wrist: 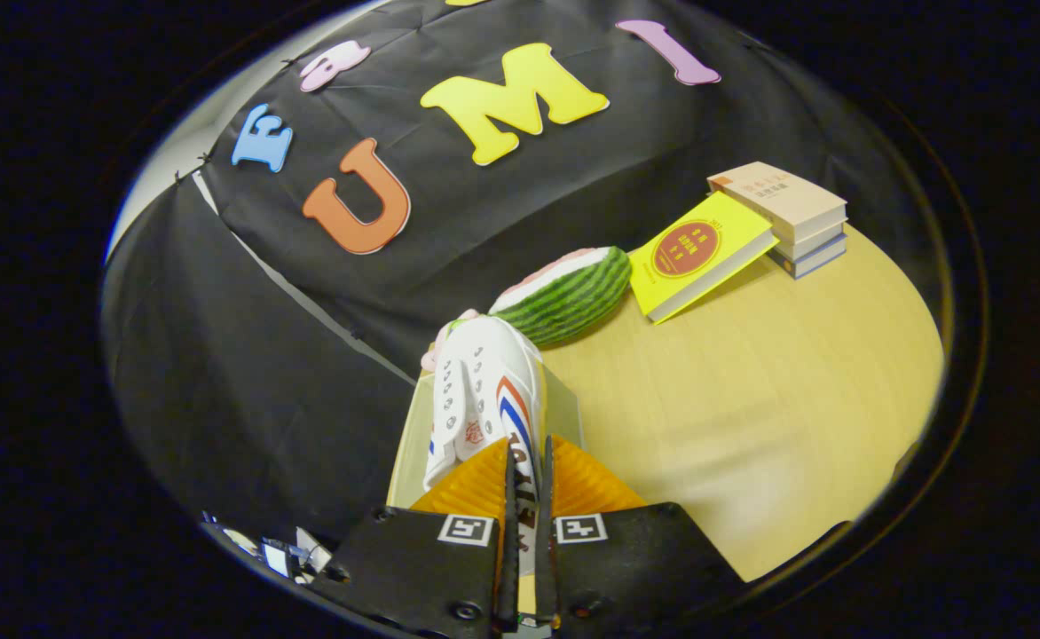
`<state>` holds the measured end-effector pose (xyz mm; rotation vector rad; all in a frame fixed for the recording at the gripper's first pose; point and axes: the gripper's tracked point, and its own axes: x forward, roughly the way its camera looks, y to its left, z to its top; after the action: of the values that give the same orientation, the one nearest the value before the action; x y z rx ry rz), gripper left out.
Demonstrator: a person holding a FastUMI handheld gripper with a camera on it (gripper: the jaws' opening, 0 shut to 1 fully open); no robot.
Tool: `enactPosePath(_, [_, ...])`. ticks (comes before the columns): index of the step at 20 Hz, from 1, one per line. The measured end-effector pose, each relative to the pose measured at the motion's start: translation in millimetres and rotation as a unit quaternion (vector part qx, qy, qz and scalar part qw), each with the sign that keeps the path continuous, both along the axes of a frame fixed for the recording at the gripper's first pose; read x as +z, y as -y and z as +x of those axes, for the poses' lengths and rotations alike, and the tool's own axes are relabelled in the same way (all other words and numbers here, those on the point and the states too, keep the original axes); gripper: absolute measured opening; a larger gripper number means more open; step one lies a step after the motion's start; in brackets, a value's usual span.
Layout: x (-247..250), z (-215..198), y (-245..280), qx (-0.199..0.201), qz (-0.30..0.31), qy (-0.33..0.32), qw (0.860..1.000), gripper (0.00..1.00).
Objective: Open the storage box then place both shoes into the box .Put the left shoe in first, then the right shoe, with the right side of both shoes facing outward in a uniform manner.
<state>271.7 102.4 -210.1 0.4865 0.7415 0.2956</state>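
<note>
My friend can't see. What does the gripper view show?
The gripper is shut on a white shoe with red and blue stripes, held over a clear box on a wooden table. Beyond the shoe lie a watermelon slice, a yellow book and stacked books.

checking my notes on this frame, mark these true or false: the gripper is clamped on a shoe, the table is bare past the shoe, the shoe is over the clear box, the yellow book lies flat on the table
1. The hand-held gripper is clamped on the white shoe. True.
2. The table is bare beyond the shoe. False: a watermelon slice and books lie there.
3. The shoe is above the clear box. True.
4. The yellow book lies flat. False: it leans on the stacked books.
</note>
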Motion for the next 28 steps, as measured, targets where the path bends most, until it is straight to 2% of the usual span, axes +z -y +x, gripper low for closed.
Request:
enactPosePath(4, [-19,8,-55,0.000,0.032,-0.004,0.999,0.12])
enactPosePath(6, [-38,14,-69,0.004,0.019,-0.008,1.000,0.12])
enactPosePath(13, [-51,18,-70,-0.027,-0.035,0.031,0.999,0.13])
enactPosePath(15, [-26,17,-61,-0.039,-0.043,0.085,0.995,0.48])
enactPosePath(18, [18,8,-42,-0.058,-0.117,0.174,0.976,1.00])
enactPosePath(22, [69,-21,-30,-0.074,-0.179,0.253,0.948,1.00])
enactPosePath(28, [126,-66,-3,-0.089,-0.225,0.327,0.913,1.00])
